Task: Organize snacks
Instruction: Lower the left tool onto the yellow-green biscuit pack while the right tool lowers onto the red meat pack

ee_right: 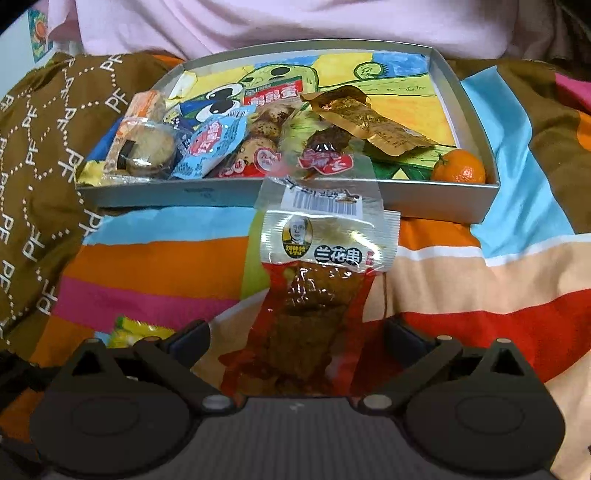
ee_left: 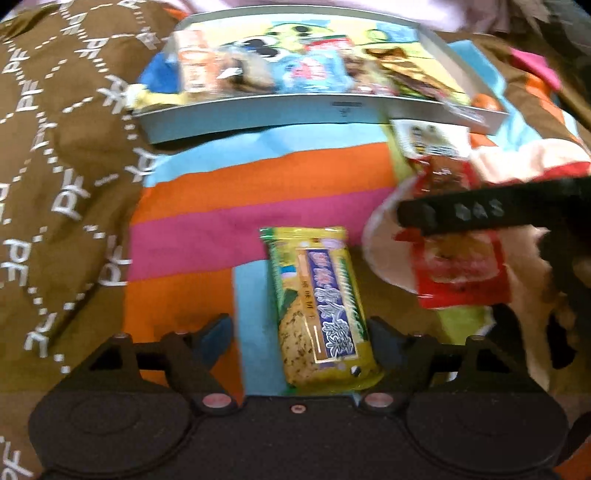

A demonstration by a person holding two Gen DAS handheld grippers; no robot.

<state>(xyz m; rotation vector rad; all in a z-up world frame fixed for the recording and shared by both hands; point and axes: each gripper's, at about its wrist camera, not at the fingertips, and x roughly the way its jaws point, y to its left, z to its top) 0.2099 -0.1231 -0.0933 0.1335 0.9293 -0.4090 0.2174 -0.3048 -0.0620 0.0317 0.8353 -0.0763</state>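
Observation:
A grey tray with a cartoon lining holds several snack packets and a mandarin; it also shows in the left wrist view. My left gripper is open, and a yellow-green cracker packet lies on the striped blanket between its fingers. My right gripper is open around a clear and red skewer snack packet. In the left wrist view one of its fingers crosses that red packet.
A brown quilt with white letters lies to the left. A striped blanket covers the surface. A pink cloth is behind the tray. The cracker packet's corner shows at the right wrist view's lower left.

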